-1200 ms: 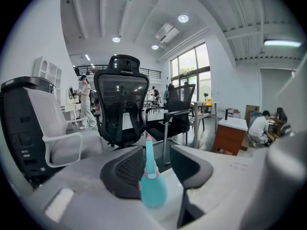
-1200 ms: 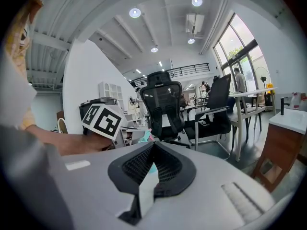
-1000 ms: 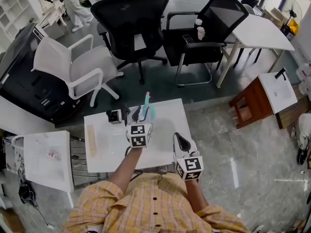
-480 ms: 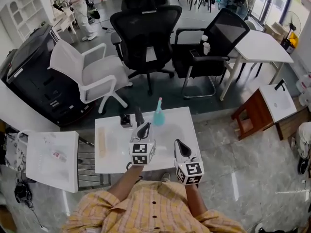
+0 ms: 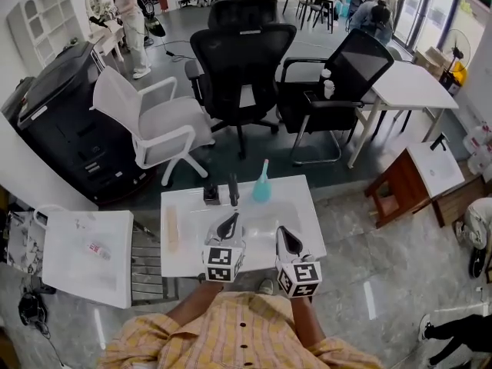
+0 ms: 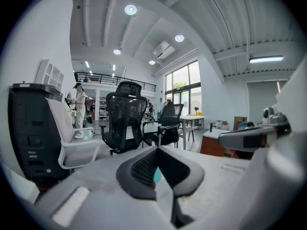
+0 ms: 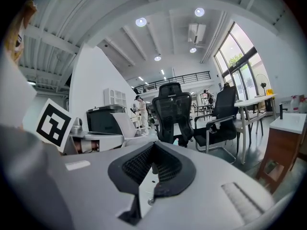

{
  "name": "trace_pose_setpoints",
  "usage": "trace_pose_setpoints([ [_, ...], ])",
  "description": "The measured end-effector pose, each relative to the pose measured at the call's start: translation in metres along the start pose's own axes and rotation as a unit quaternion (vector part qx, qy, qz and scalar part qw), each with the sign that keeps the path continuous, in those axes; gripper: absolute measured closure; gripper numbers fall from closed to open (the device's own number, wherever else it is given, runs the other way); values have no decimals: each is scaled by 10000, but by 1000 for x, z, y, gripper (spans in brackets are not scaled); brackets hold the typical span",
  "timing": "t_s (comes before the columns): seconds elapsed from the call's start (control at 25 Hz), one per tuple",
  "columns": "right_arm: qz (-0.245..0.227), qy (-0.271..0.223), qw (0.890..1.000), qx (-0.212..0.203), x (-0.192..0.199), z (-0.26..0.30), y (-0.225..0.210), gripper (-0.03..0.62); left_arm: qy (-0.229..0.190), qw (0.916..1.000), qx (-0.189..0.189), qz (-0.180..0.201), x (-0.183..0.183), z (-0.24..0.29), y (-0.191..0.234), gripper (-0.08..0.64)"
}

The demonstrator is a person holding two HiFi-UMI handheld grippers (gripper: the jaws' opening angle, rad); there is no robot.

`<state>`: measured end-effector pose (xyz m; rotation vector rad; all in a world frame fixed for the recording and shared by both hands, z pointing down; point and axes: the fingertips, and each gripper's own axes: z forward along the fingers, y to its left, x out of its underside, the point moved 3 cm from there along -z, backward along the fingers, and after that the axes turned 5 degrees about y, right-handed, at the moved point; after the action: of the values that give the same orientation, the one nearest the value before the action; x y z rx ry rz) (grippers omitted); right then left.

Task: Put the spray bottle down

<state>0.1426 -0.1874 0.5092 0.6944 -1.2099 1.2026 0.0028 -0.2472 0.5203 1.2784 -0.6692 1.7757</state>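
Standing upright near the far edge of the white table point(image 5: 296, 214), the spray bottle point(image 5: 262, 184) is judged already set down. The left gripper point(image 5: 228, 223) and right gripper point(image 5: 285, 239) are seen closed and empty, well apart from it — nothing appears left.

Brightly, evenly lit by round white ceiling lamps point(image 6: 130, 9) up-left of tall glass windows point(image 6: 182, 83). Slightly blown out at windows. Bent hard by fisheye, blacked out at corners in gripper views. Soft near lens on grey left gripper point(image 6: 155, 152).
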Motion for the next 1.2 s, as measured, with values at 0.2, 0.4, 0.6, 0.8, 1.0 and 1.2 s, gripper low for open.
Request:
trace_pose_setpoints([
  [0.2,-46,-38,9999,90,-2,-2,20,592,-105,9999,30,-5,3,-25,15,560],
  [0.4,-135,-20,9997,193,-4,-6,32,592,-223,9997,21,-16,2,-46,26,560],
  [0.6,-189,49,9995,243,-2,-7,42,592,-262,9996,6,-82,7,-62,35,560],
  [0.8,-227,56,9993,292,-1,-9,54,592,-336,9994,19,-81,8,-75,39,560],
  [1.0,-241,55,9990,383,4,-12,64,592,-313,9994,98,-84,14,-83,41,560],
  [1.2,-217,36,9986,474,8,-13,68,592,-285,9995,129,-102,18,-89,46,560],
])
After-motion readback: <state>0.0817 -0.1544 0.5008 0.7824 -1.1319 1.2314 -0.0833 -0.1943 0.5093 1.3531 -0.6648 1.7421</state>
